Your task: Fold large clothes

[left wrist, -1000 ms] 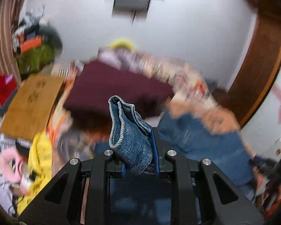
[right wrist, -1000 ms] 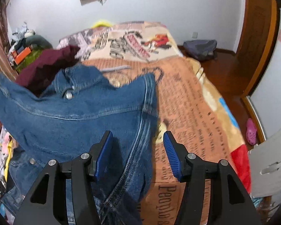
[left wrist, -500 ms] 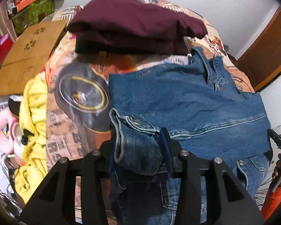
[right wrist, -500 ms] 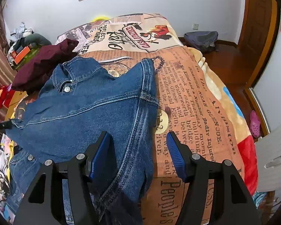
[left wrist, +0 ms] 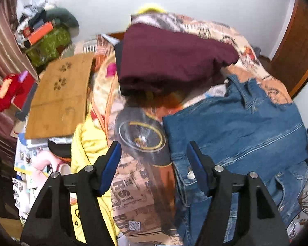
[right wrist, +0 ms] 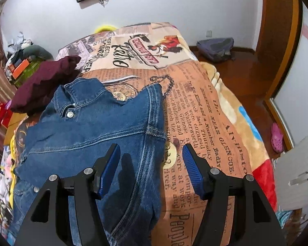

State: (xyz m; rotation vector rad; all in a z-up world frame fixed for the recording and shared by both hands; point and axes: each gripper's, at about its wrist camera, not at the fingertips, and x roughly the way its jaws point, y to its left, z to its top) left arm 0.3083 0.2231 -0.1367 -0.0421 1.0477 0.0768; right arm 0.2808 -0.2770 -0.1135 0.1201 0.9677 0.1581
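A blue denim jacket (left wrist: 236, 127) lies spread on the printed bedspread (left wrist: 141, 188), collar toward the far side. It also shows in the right wrist view (right wrist: 88, 135). My left gripper (left wrist: 154, 164) is open and empty, above the bedspread just left of the jacket's left edge. My right gripper (right wrist: 152, 166) is open and empty, above the jacket's right edge. A folded maroon garment (left wrist: 170, 59) lies beyond the jacket, also in the right wrist view (right wrist: 43, 82).
A wooden board (left wrist: 59, 96), yellow cloth (left wrist: 88, 143) and clutter lie left of the bed. A grey bag (right wrist: 215, 48) sits on the wood floor at the far right. A pink shoe (right wrist: 277, 137) is by the bed's right side.
My left gripper has let go of the denim sleeve, opened and drawn back to the left. The jacket has settled flat on the bed. My right gripper stays open.
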